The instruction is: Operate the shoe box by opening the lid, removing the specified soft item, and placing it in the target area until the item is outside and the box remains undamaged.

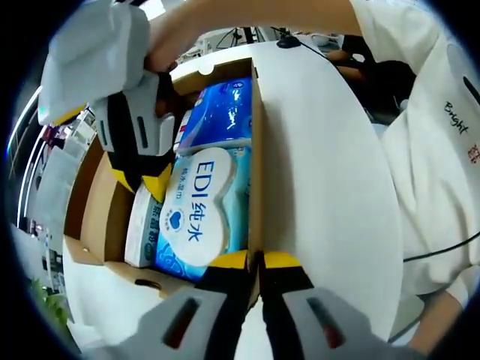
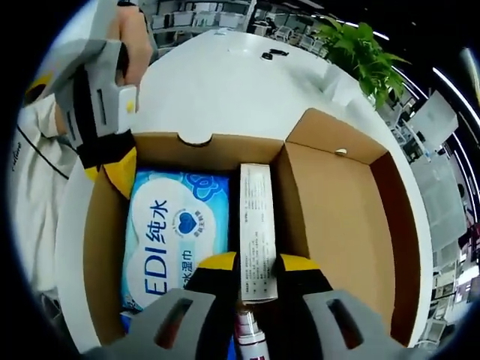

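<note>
The left tongs (image 1: 256, 264) have their yellow tips nearly together, pinched on the upright wall of the box (image 1: 257, 150) at its near end; only the thin card edge lies between them. In the right gripper view the same tongs (image 2: 112, 169) come in from the upper left, tips down at the box's left wall (image 2: 101, 247).

The right tongs (image 2: 250, 266) stand a little apart, one tip on each side of a narrow white carton (image 2: 256, 229) that lies lengthwise in the box. The tips look to press on its sides, but I cannot tell whether the grip is tight. Below the carton, between the jaws, a pinkish tube-like end shows, too blurred and cut off to name. In the left gripper view the right tongs (image 1: 146, 184) reach down into the box at the carton (image 1: 142, 225), with a hand (image 1: 169, 37) above them, partly cut off.

The box is open on a white desk (image 2: 225, 82), its lid (image 2: 341, 225) folded flat to one side, bare brown card inside. In the box, just beside the carton, lies the soft wipes pack (image 2: 169, 240), light blue with a white label; its near end is hidden behind the right tongs. In the left gripper view the pack (image 1: 202, 210) has a darker blue pack (image 1: 221, 112) beyond it, partly hidden.

Past the desk stands a plant (image 2: 360, 52). A person's white sleeve (image 1: 435, 150) fills the right of the left gripper view.
</note>
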`<state>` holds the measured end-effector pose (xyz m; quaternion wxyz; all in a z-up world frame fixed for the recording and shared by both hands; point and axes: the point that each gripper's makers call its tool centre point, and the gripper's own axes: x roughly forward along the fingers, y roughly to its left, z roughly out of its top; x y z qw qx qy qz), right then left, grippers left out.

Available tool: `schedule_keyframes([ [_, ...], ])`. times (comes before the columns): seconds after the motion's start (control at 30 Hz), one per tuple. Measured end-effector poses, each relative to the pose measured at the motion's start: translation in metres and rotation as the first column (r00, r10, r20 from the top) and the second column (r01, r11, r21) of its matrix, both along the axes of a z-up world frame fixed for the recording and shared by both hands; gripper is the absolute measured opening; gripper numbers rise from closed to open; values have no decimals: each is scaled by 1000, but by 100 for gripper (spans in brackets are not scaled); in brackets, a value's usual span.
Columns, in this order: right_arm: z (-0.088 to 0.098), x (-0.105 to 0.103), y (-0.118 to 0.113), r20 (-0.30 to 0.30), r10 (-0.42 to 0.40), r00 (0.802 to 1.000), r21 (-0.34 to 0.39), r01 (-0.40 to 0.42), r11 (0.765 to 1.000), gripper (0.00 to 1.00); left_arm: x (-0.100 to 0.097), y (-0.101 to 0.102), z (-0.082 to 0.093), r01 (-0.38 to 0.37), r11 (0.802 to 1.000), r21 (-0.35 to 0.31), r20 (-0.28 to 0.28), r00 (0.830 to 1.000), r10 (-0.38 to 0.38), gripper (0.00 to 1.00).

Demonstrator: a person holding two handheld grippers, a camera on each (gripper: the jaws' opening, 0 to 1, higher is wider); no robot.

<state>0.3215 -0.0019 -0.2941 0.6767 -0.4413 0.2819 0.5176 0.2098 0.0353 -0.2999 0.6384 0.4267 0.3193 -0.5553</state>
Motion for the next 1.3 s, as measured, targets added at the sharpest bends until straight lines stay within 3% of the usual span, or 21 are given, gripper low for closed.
schedule_keyframes([
  [0.37,20,-5,-3,50,44,998,6,-44,999,18,0,0,0,1,1000,-2,3,1000,-1,4],
  [0.57,20,-5,-4,46,41,998,15,-41,999,18,0,0,0,1,1000,-2,5,1000,-1,4],
  [1.3,53,-9,-31,119,57,991,36,-61,997,18,-1,0,0,-2,1000,-7,10,1000,2,4],
])
